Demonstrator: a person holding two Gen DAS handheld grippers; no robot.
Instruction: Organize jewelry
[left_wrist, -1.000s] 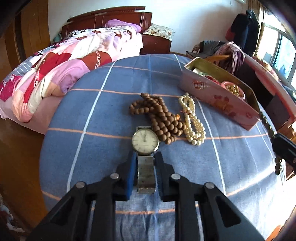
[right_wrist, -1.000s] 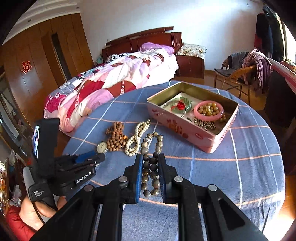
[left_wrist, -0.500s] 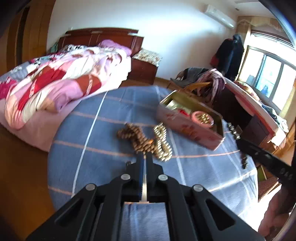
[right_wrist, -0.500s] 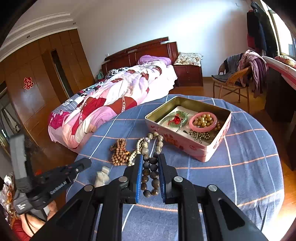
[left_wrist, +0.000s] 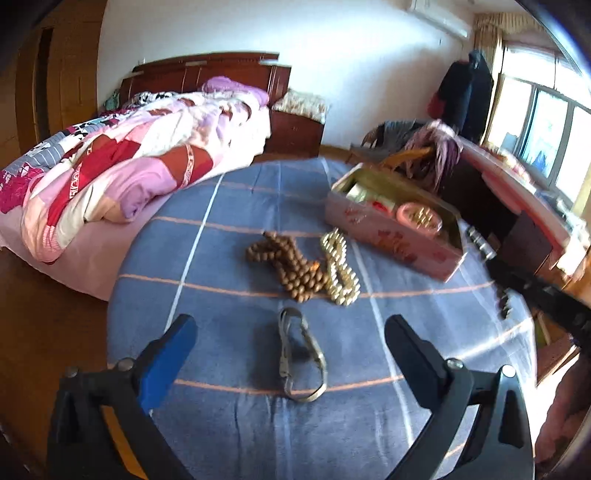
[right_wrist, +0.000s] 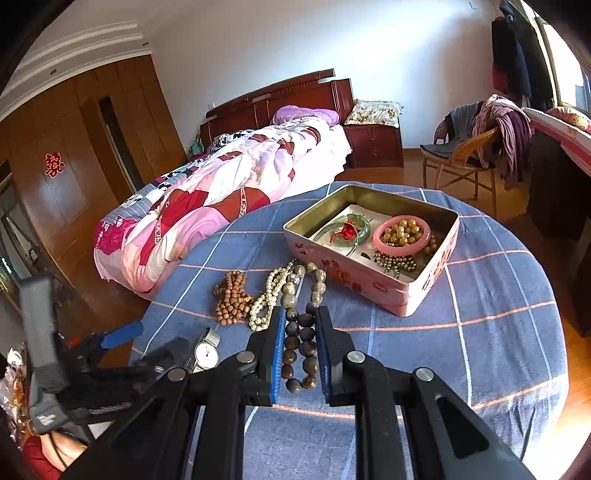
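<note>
My left gripper (left_wrist: 288, 328) is wide open above the silver watch (left_wrist: 301, 354), which lies on its side on the blue cloth; the watch also shows in the right wrist view (right_wrist: 205, 352). My right gripper (right_wrist: 300, 321) is shut on a dark large-bead bracelet (right_wrist: 301, 325) and holds it above the table. A brown wooden bead string (left_wrist: 288, 264) and a pearl necklace (left_wrist: 338, 267) lie mid-table. The pink tin box (right_wrist: 373, 284) holds a green bangle (right_wrist: 349, 230), a pink bangle (right_wrist: 400, 232) and beads.
The round table (right_wrist: 498, 314) has a blue checked cloth. A bed with a pink quilt (right_wrist: 221, 195) stands beyond its left edge. A wicker chair with clothes (right_wrist: 476, 147) stands far right. The left gripper's body (right_wrist: 92, 369) is at the table's near-left edge.
My left gripper was shut on the watch strap and lifted it; now it has opened wide and the watch lies on the cloth. My right gripper still holds the dark bracelet.
</note>
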